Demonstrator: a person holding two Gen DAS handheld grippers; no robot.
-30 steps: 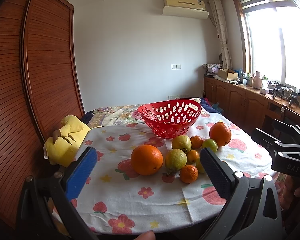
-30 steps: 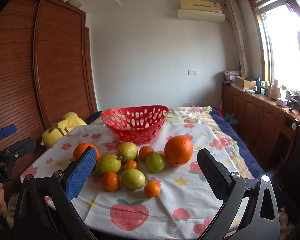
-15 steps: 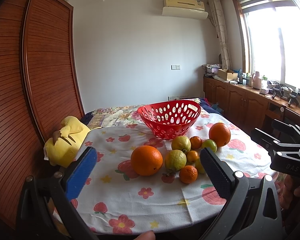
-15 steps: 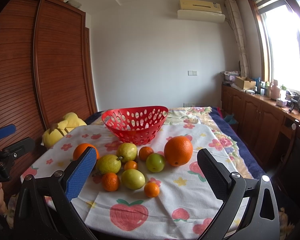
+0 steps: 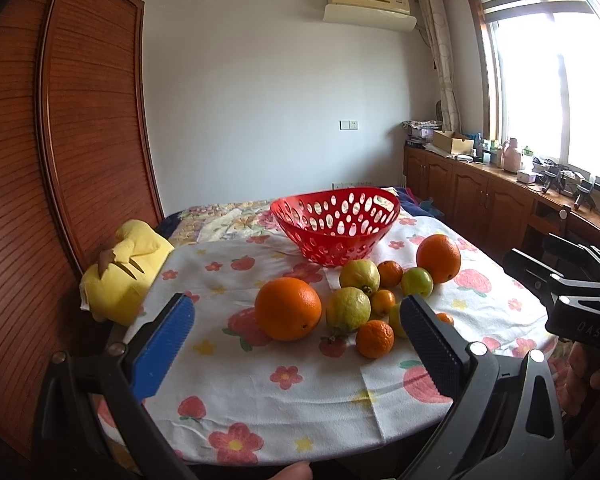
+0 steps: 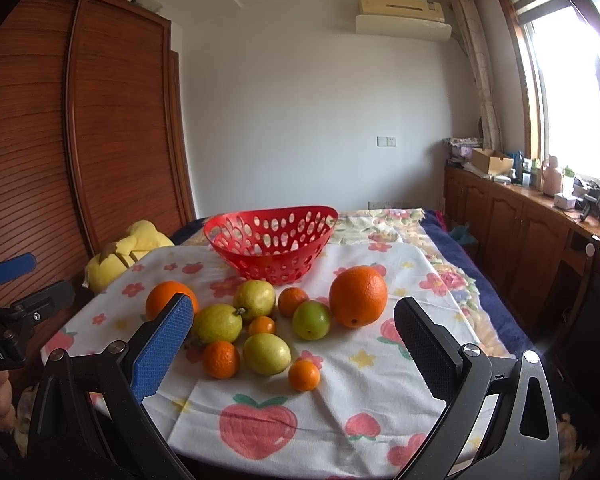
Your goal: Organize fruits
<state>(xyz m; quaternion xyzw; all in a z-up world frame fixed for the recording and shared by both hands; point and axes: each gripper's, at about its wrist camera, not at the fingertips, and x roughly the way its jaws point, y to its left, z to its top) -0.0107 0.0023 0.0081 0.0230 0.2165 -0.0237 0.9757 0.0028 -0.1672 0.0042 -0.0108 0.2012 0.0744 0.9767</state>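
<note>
A red perforated basket (image 5: 336,222) (image 6: 271,238) stands empty at the back of the table. In front of it lie two big oranges (image 5: 288,309) (image 6: 358,296), several yellow-green fruits (image 5: 348,310) (image 6: 266,353) and several small tangerines (image 5: 374,338) (image 6: 304,375). My left gripper (image 5: 296,340) is open and empty, held back from the table's near edge. My right gripper (image 6: 292,344) is open and empty, also short of the fruit. Each gripper shows at the side of the other's view.
A flowered cloth (image 5: 268,392) (image 6: 340,400) covers the table. A yellow plush toy (image 5: 128,264) lies at the left edge by a wooden wardrobe (image 5: 60,160). Wooden cabinets (image 6: 540,232) run under the window on the right.
</note>
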